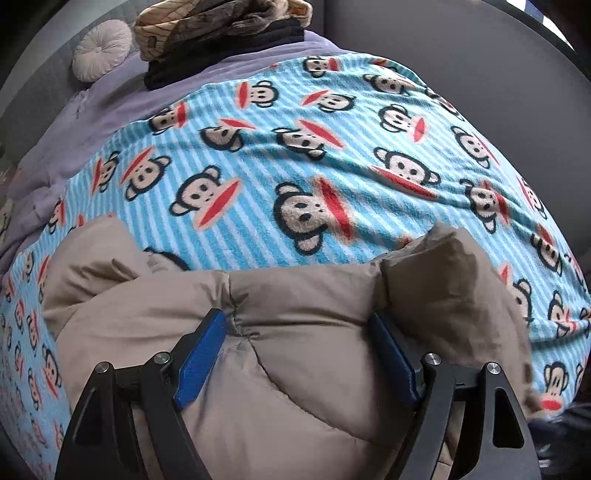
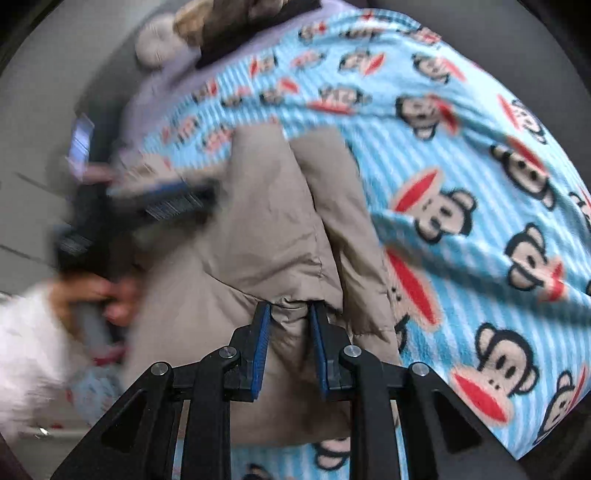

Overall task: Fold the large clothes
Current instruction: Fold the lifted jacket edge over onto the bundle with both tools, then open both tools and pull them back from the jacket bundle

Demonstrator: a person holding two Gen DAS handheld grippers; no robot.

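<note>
The tan puffer coat [image 1: 280, 332] lies bunched on the monkey-print blanket [image 1: 332, 155], right under both your grippers, w/ its long axis running away from the right gripper [image 2: 290, 315] toward the far end of the bed.

In the right wrist view you've got a thin gathered fold of coat pinched between the narrow-set blue pads [image 2: 260, 347]; looks like a hold on the near hem.

The left gripper [image 1: 299, 321] stands wide, jaws straddling a fat quilted bulge that fills the gap. Pads seem to touch the fabric each side, but I can't tell if they squeeze it, so treat it as not gripped yet.

Left hand [image 2: 99, 295] shows blurred, off to the right gripper's left. Folded clothes pile [image 1: 221, 33] sits far ahead, well apart.

Judgement: right is the nearer, committed hand; next move likely carries the near end along that axis.
</note>
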